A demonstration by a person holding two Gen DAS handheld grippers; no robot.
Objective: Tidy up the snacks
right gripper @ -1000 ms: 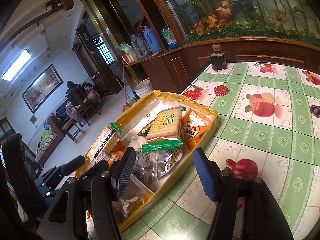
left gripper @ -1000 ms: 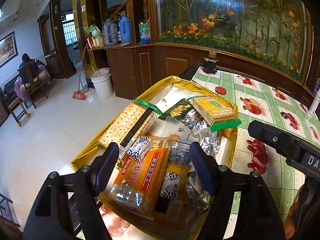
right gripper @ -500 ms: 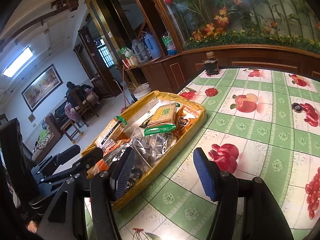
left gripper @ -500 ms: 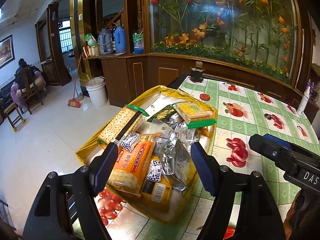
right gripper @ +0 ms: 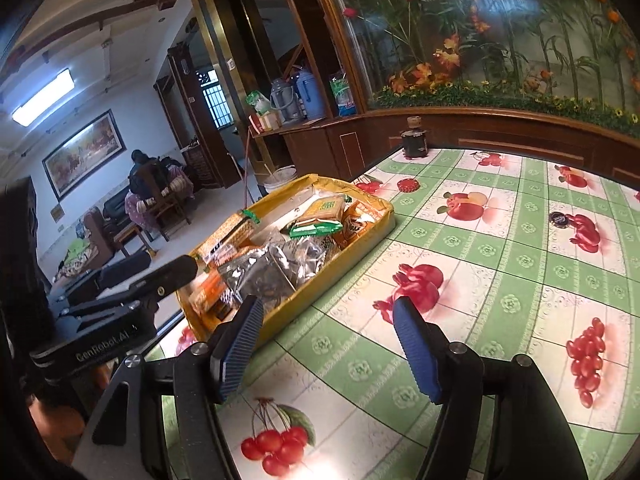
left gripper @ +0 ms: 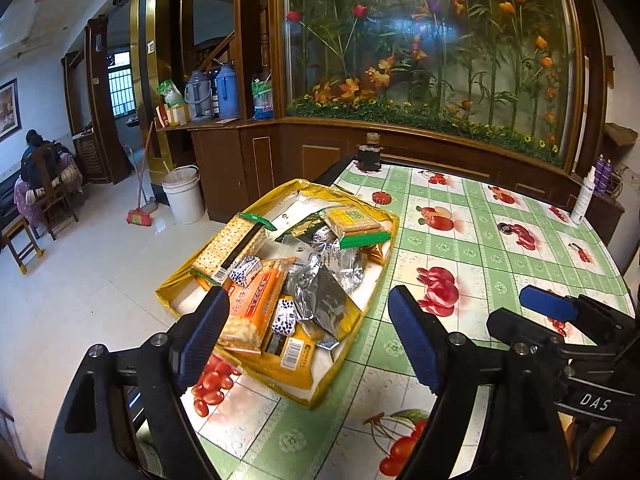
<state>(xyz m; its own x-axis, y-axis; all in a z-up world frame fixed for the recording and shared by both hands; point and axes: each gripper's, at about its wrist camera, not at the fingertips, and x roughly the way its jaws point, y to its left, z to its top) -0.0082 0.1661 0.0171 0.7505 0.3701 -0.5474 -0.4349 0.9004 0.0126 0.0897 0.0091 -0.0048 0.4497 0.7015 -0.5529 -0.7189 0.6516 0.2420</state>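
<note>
A yellow tray [left gripper: 390, 227] sits at the table's left edge, filled with several snack packs: a long cracker pack [left gripper: 230, 246], an orange biscuit pack [left gripper: 256, 300], a silver foil bag [left gripper: 326, 300] and a green-ended cracker pack [left gripper: 354, 226]. The tray also shows in the right wrist view [right gripper: 372, 236]. My left gripper [left gripper: 308, 338] is open and empty, held above and short of the tray's near end. My right gripper [right gripper: 326, 344] is open and empty over the tablecloth, to the right of the tray's near corner.
The table [left gripper: 480, 240] has a green fruit-print cloth. A dark jar [left gripper: 369, 156] stands at the far edge, a white spray bottle [left gripper: 582, 196] at the far right. The table's left edge drops to the tiled floor [left gripper: 80, 280].
Both grippers have pulled back and up from the tray, so more tablecloth shows in front of it. Both stayed open and empty.
</note>
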